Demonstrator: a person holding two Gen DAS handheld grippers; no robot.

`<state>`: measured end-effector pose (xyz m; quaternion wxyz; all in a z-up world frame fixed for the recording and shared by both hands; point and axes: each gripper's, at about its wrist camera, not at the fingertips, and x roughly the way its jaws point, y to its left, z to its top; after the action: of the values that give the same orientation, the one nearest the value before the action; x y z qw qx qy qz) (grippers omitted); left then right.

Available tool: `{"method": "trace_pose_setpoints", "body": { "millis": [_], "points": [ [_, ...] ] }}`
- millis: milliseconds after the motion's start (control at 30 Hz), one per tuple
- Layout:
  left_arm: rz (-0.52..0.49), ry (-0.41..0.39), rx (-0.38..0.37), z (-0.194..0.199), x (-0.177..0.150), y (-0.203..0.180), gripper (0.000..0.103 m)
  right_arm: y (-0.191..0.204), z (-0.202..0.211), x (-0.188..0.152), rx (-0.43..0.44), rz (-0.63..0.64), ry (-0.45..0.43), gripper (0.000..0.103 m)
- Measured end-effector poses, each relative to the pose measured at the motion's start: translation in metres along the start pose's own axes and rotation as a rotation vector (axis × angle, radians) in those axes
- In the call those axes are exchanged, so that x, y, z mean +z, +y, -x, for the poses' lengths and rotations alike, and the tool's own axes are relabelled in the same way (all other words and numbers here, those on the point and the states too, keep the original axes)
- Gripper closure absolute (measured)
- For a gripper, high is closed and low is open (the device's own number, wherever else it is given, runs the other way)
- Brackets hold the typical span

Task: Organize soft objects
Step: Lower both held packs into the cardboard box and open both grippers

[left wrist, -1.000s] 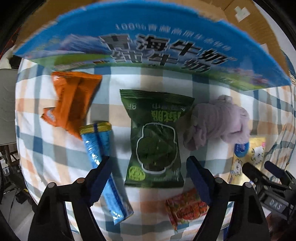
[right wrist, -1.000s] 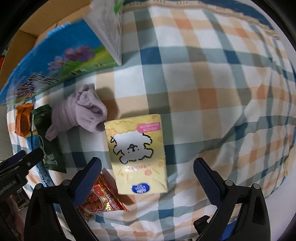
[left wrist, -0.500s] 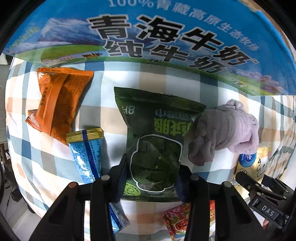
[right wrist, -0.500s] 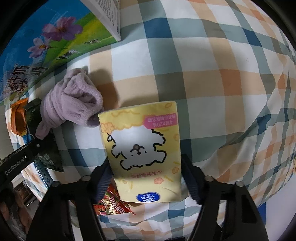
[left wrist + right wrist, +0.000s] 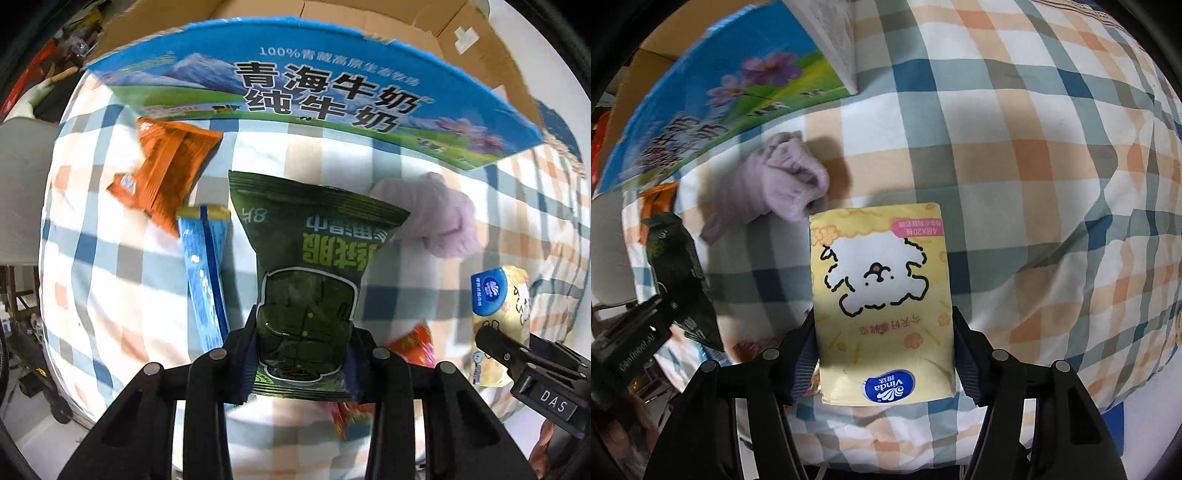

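My left gripper (image 5: 301, 354) is shut on a dark green snack bag (image 5: 310, 273) and holds it lifted off the checked cloth. My right gripper (image 5: 884, 350) is shut on a yellow tissue pack (image 5: 882, 295) with a white dog drawing, also raised. The tissue pack (image 5: 498, 306) and the right gripper show at the right edge of the left wrist view. The green bag (image 5: 679, 266) shows at the left of the right wrist view. A lilac rolled sock (image 5: 436, 218) (image 5: 775, 188) lies on the cloth between them.
A blue milk carton box (image 5: 332, 96) (image 5: 731, 96) stands open at the back. On the checked cloth (image 5: 1034, 147) lie an orange packet (image 5: 166, 173), a blue stick packet (image 5: 205, 273) and a red packet (image 5: 410, 347).
Both grippers closed from wide open onto their items, the left on the green bag, the right on the tissue pack, and both have lifted them off the cloth.
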<state>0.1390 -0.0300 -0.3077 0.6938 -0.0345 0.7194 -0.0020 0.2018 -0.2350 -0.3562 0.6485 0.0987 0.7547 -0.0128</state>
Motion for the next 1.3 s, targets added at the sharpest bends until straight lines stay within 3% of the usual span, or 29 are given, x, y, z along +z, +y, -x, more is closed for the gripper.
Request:
{"method": "trace_pose_setpoints", "body": {
  "millis": [133, 233, 467, 633, 767, 933, 1067, 1300],
  "points": [
    [0.021, -0.041, -0.035, 0.04, -0.018, 0.002, 0.069, 0.01, 0.01, -0.016, 0.037, 0.026, -0.033, 0.037],
    [0.029, -0.088, -0.077, 0.078, -0.029, 0.016, 0.069, 0.026, 0.041, -0.031, 0.072, 0.056, -0.067, 0.037],
    [0.008, -0.16, -0.172, 0.143, 0.001, 0.019, 0.069, 0.048, 0.107, -0.036, 0.154, 0.119, -0.182, 0.037],
    [-0.043, -0.178, -0.181, 0.165, 0.061, 0.023, 0.069, 0.07, 0.14, -0.019, 0.164, 0.155, -0.262, 0.037],
    [-0.065, -0.158, -0.177, 0.159, 0.12, 0.023, 0.069, 0.081, 0.145, 0.009, 0.127, 0.135, -0.314, 0.037],
    [-0.079, -0.072, -0.2, 0.107, 0.229, 0.008, 0.069, 0.09, 0.133, 0.056, 0.11, 0.089, -0.324, 0.037],
    [-0.08, 0.006, -0.217, 0.067, 0.276, 0.009, 0.069, 0.1, 0.111, 0.105, 0.088, 0.051, -0.311, 0.037],
    [-0.082, 0.099, -0.254, 0.012, 0.323, 0.009, 0.069, 0.113, 0.068, 0.168, 0.03, 0.026, -0.277, 0.037]
  ]
}}
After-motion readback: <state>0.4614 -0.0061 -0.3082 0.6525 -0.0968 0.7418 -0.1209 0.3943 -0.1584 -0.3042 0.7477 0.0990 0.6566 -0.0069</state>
